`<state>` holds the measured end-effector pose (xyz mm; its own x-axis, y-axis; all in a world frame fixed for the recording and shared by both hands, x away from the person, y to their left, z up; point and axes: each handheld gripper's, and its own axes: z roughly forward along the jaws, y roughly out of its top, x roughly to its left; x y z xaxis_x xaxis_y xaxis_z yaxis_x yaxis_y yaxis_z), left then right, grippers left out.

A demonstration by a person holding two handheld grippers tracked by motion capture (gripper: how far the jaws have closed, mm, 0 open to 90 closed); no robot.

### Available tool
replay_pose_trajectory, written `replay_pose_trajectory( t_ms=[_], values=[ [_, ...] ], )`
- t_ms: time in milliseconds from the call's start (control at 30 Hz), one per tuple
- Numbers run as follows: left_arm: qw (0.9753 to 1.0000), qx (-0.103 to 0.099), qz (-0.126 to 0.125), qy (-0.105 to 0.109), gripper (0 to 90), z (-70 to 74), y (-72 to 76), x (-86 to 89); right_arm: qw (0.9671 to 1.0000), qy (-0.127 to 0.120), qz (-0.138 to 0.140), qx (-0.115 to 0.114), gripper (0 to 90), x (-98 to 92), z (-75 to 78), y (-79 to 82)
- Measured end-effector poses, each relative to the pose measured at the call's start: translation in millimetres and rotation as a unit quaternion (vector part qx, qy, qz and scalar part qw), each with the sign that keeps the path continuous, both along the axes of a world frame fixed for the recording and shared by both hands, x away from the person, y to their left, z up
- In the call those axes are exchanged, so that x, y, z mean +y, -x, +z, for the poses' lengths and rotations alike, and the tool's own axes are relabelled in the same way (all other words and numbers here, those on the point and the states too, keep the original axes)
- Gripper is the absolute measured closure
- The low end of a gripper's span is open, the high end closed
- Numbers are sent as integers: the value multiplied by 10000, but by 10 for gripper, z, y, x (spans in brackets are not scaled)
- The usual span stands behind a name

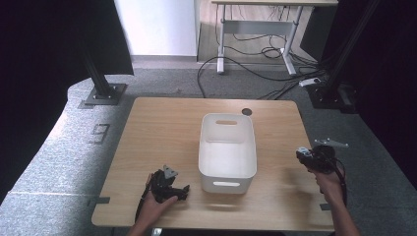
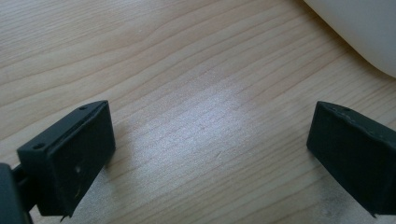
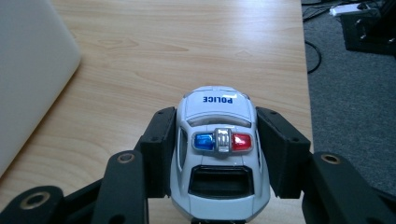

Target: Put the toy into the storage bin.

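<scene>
A white toy police car (image 3: 218,140) with a blue and red light bar sits clamped between the jaws of my right gripper (image 3: 218,154), above the right side of the wooden table (image 3: 187,46). In the high view that right gripper (image 1: 305,153) is held near the table's right edge, and the car's pale end (image 1: 300,150) peeks out at its tip. My left gripper (image 1: 183,189) rests low at the front left of the table, open, with bare wood between its fingers (image 2: 70,154). A white plastic bin (image 1: 227,152) stands between the two grippers.
The bin's rounded corner (image 2: 364,32) lies just beyond the left gripper, and its side (image 3: 28,70) is left of the right gripper. Grey carpet (image 3: 355,116), cables and a black stand base lie past the table's right edge. A dark round grommet (image 1: 246,111) sits at the table's far edge.
</scene>
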<state>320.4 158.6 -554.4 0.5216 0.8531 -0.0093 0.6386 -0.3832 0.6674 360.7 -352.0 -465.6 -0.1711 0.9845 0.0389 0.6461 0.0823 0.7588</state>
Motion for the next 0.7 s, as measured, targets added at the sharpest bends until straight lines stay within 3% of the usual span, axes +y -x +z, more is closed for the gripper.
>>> replay_pose_trajectory(
  t_ms=[367,700],
  values=[
    [10000,-3,-2,-2,10,0,0,0,9998,-12,194,-30,503,162,59,171],
    [10000,-2,-1,-1,9,0,0,0,9994,-52,325,-98,503,350,113,115]
  ],
)
